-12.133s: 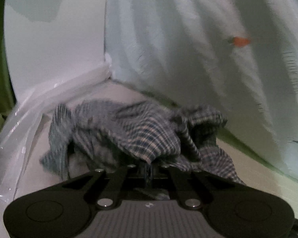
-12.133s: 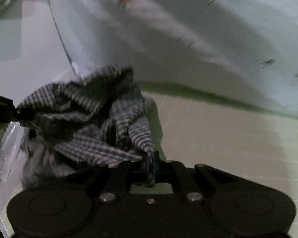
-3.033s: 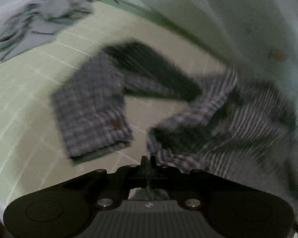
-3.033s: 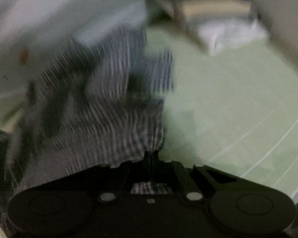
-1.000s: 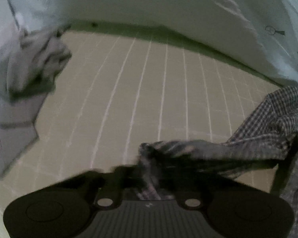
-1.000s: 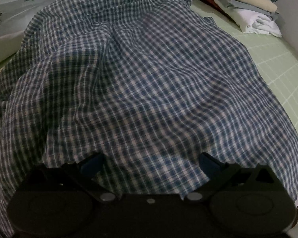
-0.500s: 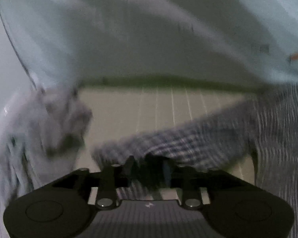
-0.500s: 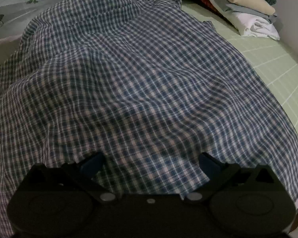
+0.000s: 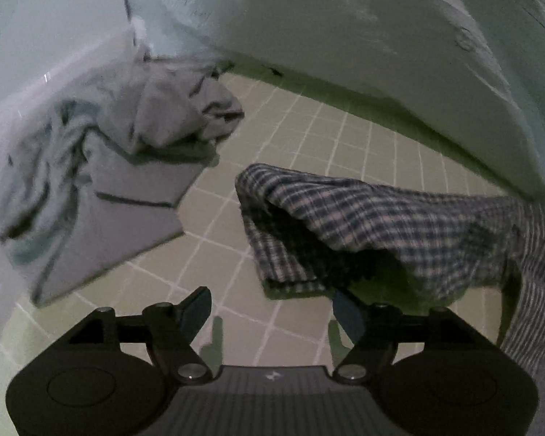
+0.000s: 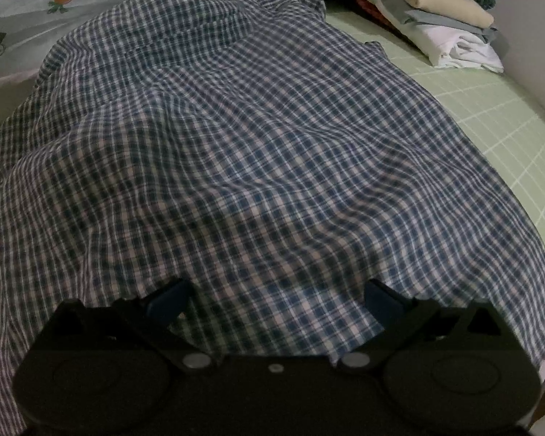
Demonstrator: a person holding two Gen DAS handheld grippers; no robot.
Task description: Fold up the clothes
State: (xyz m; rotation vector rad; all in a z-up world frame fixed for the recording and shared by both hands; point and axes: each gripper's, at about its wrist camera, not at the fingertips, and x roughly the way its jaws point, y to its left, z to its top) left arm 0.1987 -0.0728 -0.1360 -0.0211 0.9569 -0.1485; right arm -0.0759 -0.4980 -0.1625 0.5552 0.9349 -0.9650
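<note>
One plaid shirt [image 10: 258,167] is lying spread, one folded stack [image 10: 443,14] far right; both grippers' jaws are standing apart, left gripper [image 9: 272,312] opening, right gripper [image 10: 272,301] empty.

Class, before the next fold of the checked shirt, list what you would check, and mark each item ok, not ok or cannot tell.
1. Left hand-held gripper free of cloth: ok; jaws opening, nothing between them.
2. Right hand-held gripper open: ok; above the shirt, not gripping it.
3. Shirt body spread flat: ok, light wrinkles.
4. Sleeve flat: not ok; its end is doubled over.
5. Grey clothes clear of the sleeve: ok.
6. Folded stack clear of the shirt: ok.
</note>
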